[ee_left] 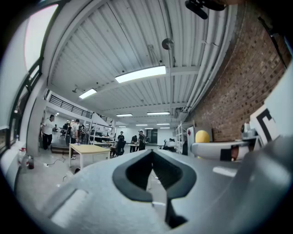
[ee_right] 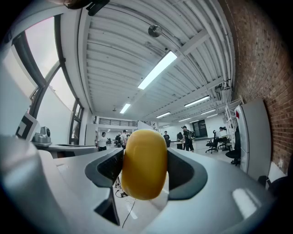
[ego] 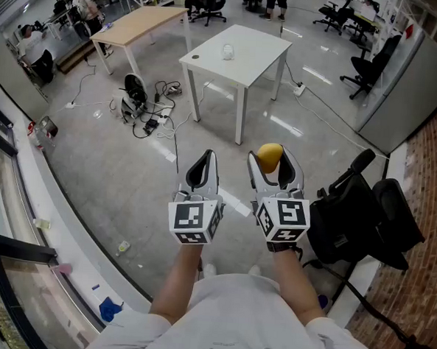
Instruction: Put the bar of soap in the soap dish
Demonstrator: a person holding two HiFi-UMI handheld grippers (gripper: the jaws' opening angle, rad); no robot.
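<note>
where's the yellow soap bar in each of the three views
Head view: the bar of soap sits just right of centre, gripped in the right gripper.
Left gripper view: the bar of soap is small, right of middle, above the right gripper's white jaw.
Right gripper view: the bar of soap is large, dead centre, pressed between the jaws.
Shared landmark: the brick wall on the right side of all three views.
</note>
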